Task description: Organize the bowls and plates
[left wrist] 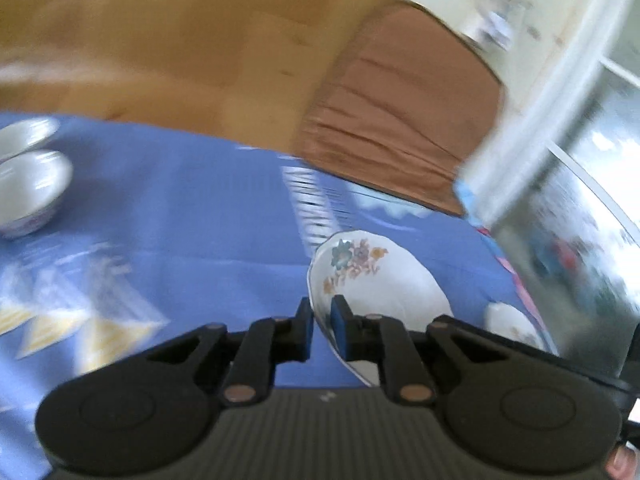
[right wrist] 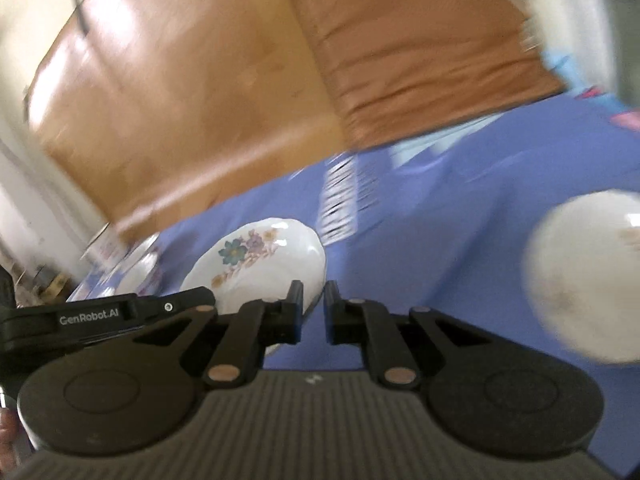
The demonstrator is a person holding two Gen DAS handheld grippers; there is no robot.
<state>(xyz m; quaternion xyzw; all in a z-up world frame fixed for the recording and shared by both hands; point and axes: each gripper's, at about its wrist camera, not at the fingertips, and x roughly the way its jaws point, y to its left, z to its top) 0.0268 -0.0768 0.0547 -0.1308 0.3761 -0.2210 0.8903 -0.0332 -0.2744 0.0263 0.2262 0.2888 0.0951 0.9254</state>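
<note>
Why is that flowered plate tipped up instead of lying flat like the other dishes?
The flowered plate is tilted because the left gripper is pinching its rim, holding it off the blue tablecloth. The right gripper is shut beside it, apparently on nothing. No chips or spills are visible, though the views are blurred.

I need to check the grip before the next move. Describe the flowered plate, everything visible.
The flowered plate is white and glossy, seemingly ceramic, with a scalloped rim and a spray of teal, purple and orange flowers on its inner face. It is tilted steeply, not lying flat, above the blue tablecloth. The left gripper is shut on its rim, one blue pad on each face. In the right wrist view the right gripper sits at its edge; contact is unclear.
</note>
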